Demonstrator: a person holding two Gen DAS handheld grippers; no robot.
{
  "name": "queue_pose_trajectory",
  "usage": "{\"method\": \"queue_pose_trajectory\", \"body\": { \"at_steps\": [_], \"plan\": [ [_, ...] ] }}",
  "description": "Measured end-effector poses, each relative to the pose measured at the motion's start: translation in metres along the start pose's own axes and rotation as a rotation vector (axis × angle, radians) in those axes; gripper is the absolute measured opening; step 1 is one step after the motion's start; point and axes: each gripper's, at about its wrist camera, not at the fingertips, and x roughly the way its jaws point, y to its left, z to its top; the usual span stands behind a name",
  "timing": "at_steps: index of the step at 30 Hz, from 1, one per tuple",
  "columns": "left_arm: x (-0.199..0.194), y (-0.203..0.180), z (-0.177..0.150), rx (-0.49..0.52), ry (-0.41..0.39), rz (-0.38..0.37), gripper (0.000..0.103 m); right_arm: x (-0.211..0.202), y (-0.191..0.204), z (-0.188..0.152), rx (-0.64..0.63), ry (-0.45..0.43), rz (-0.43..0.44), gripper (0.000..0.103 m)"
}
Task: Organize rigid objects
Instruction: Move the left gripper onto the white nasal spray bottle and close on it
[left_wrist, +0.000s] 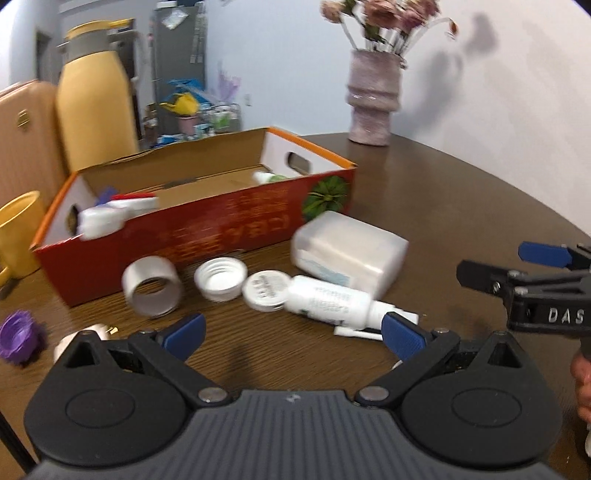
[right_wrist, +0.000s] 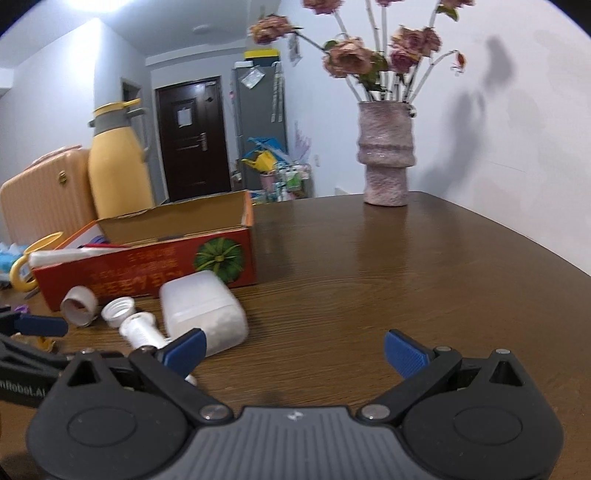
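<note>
A red cardboard box (left_wrist: 207, 225) (right_wrist: 155, 267) lies open on the brown table, with white items at its left end. In front of it lie a white tape roll (left_wrist: 153, 286) (right_wrist: 79, 301), a white screw cap (left_wrist: 220, 277) (right_wrist: 119, 311), a white spray bottle (left_wrist: 317, 299) (right_wrist: 142, 330) on its side, and a translucent white plastic case (left_wrist: 349, 251) (right_wrist: 203, 314). My left gripper (left_wrist: 293, 334) hovers open just short of the bottle, nothing between its fingers. My right gripper (right_wrist: 293, 352) is open over bare table, to the right of the case; it also shows as the right gripper (left_wrist: 517, 266) from the side.
A pink vase with dried flowers (left_wrist: 373, 99) (right_wrist: 386, 155) stands at the table's back. A yellow thermos (left_wrist: 96, 99) (right_wrist: 118, 166) and yellow mug (left_wrist: 18, 232) sit left of the box. A purple object (left_wrist: 20, 336) and a white plug (left_wrist: 85, 334) lie near left. A hand (left_wrist: 583, 376) is at the right edge.
</note>
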Motion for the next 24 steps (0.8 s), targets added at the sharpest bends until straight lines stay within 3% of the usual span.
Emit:
{"method": "queue_pose_trajectory", "body": {
  "at_steps": [11,24],
  "plan": [
    [0.027,-0.032,0.007,0.148,0.01,-0.08,0.103,0.009,-0.019,-0.001,0.061,-0.006,-0.024,0.103],
    [0.041,-0.04,0.011,0.215,0.018,-0.122,0.103,0.017,-0.018,-0.003,0.069,0.014,-0.01,0.103]
  ]
}}
